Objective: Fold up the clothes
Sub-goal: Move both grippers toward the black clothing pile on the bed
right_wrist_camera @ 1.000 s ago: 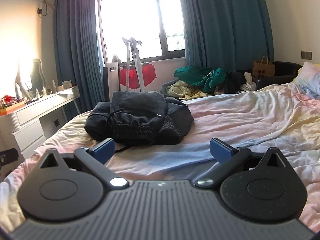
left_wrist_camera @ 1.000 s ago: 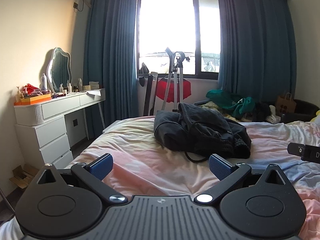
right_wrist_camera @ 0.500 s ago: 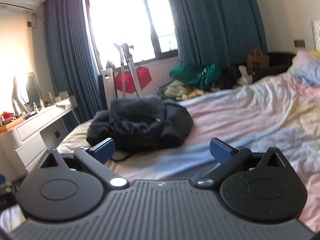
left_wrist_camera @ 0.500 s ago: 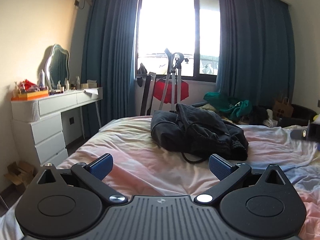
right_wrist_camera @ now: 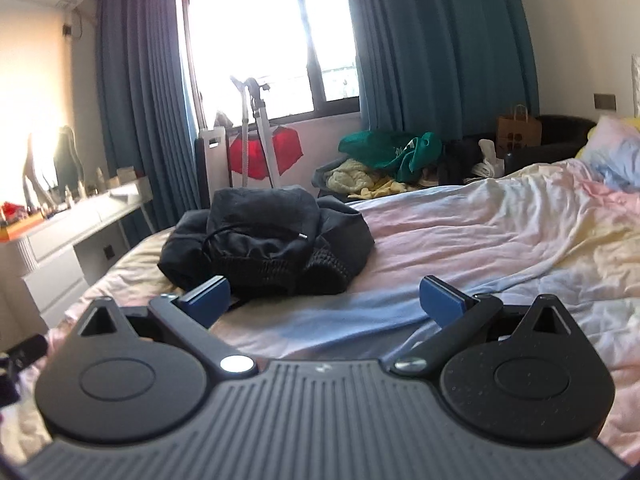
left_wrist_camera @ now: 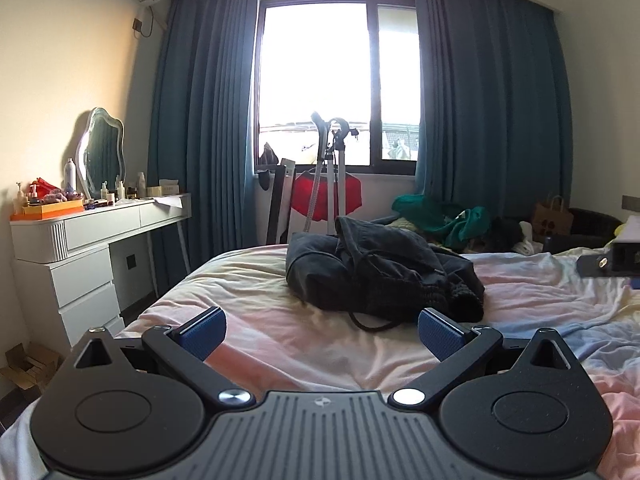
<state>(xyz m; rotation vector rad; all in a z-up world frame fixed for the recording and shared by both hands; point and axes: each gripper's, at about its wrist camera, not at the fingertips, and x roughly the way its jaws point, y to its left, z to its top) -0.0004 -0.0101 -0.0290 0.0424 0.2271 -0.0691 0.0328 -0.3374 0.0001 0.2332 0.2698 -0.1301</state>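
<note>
A crumpled dark grey garment (left_wrist_camera: 380, 276) with a drawstring lies in a heap on the pastel bedsheet (left_wrist_camera: 280, 320). My left gripper (left_wrist_camera: 322, 334) hovers over the sheet short of the heap, open, with nothing between its blue pads. In the right wrist view the same dark garment (right_wrist_camera: 264, 240) sits just ahead and left of centre. My right gripper (right_wrist_camera: 324, 300) is open and holds nothing, its left pad close to the garment's ribbed hem. The right gripper's body (left_wrist_camera: 612, 260) shows at the right edge of the left wrist view.
A white dresser (left_wrist_camera: 80, 248) with a mirror and bottles stands left of the bed. A garment steamer (left_wrist_camera: 332, 176) with a red item stands by the window. Green and yellow clothes (right_wrist_camera: 384, 164) pile beyond the bed, near a paper bag (right_wrist_camera: 518, 130). A pillow (right_wrist_camera: 612, 152) lies far right.
Both grippers have shifted slightly and stayed open. The right gripper has moved closer to the dark garment, which now looks larger and nearer its left pad. The garment itself has not moved.
</note>
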